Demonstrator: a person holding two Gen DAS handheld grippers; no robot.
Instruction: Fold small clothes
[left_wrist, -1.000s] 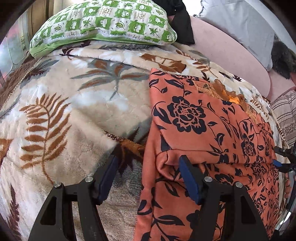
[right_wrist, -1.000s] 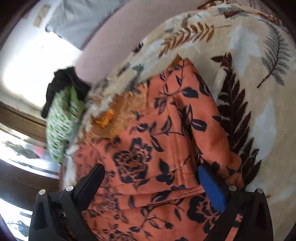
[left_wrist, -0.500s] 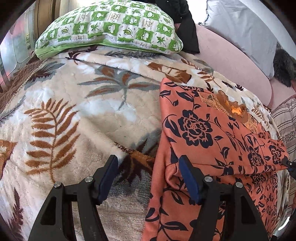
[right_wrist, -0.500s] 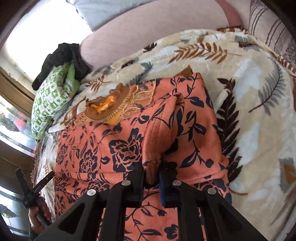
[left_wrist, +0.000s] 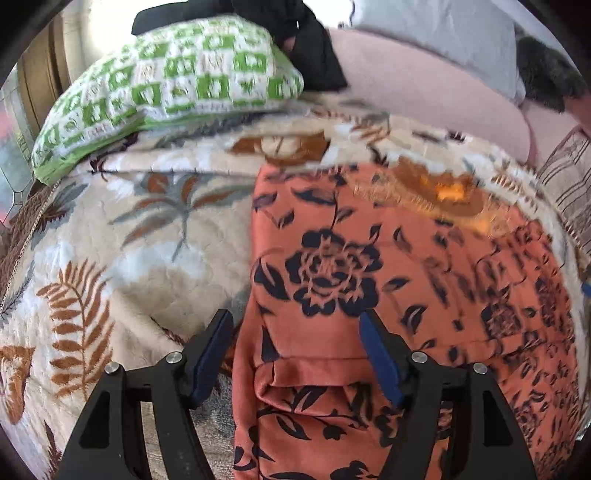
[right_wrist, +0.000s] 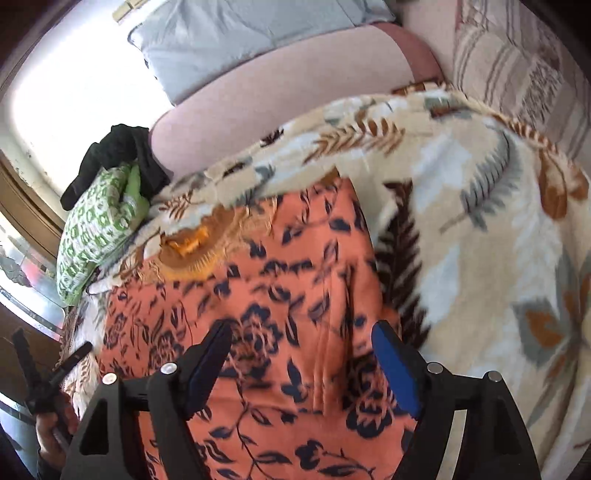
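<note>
The orange flowered garment (left_wrist: 388, 280) lies spread on the leaf-patterned blanket (left_wrist: 122, 258) of the bed, its lower part already doubled over so that a folded edge runs across it just ahead of the left tongs (left_wrist: 293, 354). Those tongs are spread wide and grip nothing; one blue pad sits over the blanket beside the cloth's left edge, the other over the cloth itself. The right tongs (right_wrist: 303, 363) are likewise released, both pads hovering above the cloth near its right edge, where a lengthwise crease shows. To do the next fold well, each pair should probably pinch both layers at a corner of the doubled edge, taking only the garment and not the plush blanket beneath, then lift evenly so the edges stay lined up. A brown embroidered patch (right_wrist: 192, 243) lies at the garment's far end, and beyond it a green checked pillow (left_wrist: 170, 88) and a black cloth (right_wrist: 110, 155).
</note>
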